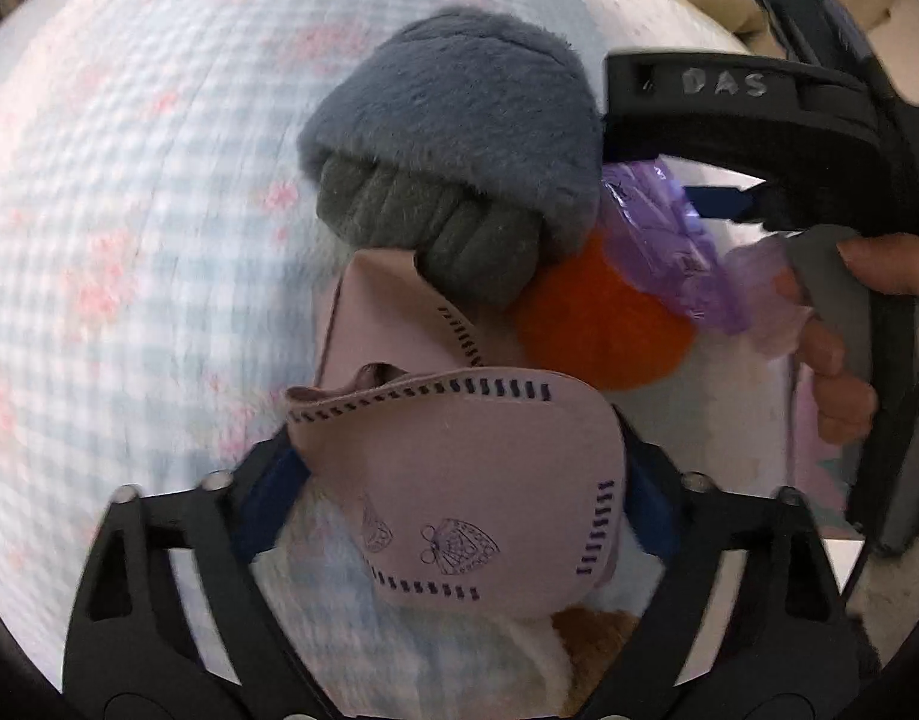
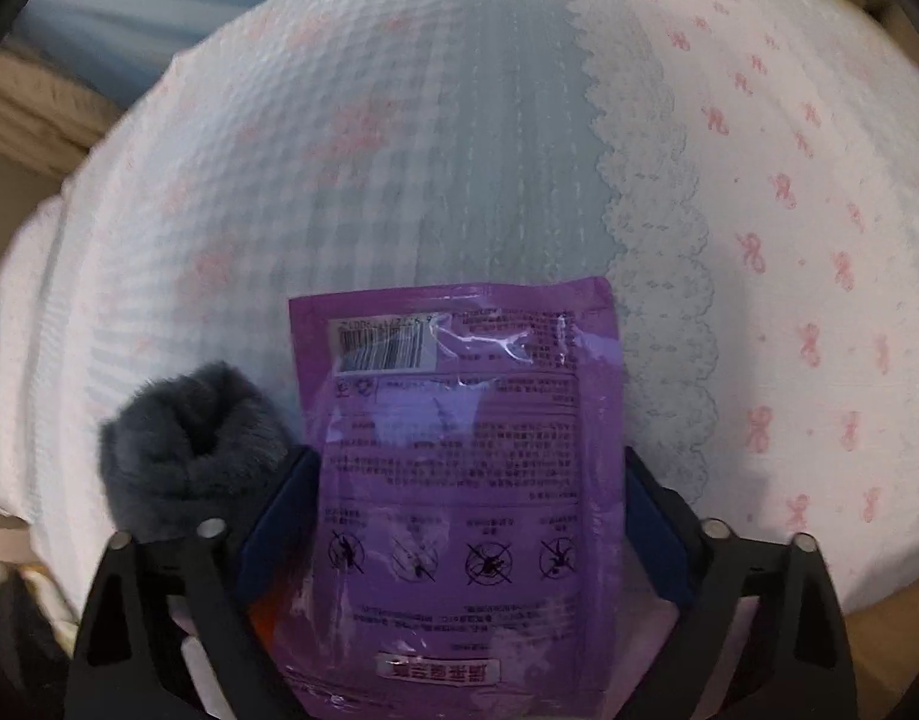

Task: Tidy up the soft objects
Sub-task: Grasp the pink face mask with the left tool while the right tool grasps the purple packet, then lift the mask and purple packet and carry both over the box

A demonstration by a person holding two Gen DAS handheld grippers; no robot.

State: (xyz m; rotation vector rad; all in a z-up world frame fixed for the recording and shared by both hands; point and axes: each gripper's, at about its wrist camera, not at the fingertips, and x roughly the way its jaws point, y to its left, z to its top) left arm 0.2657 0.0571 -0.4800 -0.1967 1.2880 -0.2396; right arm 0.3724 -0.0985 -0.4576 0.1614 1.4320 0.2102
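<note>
1. Though thin and floppy, pink fabric piece (image 1: 459, 480) with dark stitching along its edges looks light and non-slippery; likely to drape and fold wherever unsupported, so best held near a stitched edge rather than mid-panel
2. Sits between the fingers of left gripper (image 1: 459, 504), blue pads at either side of it; appears pinched, upper part curling away toward the grey plush
3. Just beyond the pink fabric piece: grey plush slipper-like item (image 1: 459, 120) with a darker ribbed knit roll (image 1: 423, 228) tucked under it, soft and squashy, touching the fabric's far fold
4. Right of that plush, an orange fuzzy ball (image 1: 603, 324), partly hidden
5. Beside the ball, purple plastic pouch (image 2: 465, 450), printed with barcode and warning icons; slick, crinkly film, probably light, prone to sliding, so a grip across its lower body seems safest
6. Lies between the fingers of right gripper (image 2: 465, 516), pads against both side edges, apparently clamped on it
7. Underneath everything, checked blue-and-white quilt (image 2: 399, 150) with pink bows
</note>
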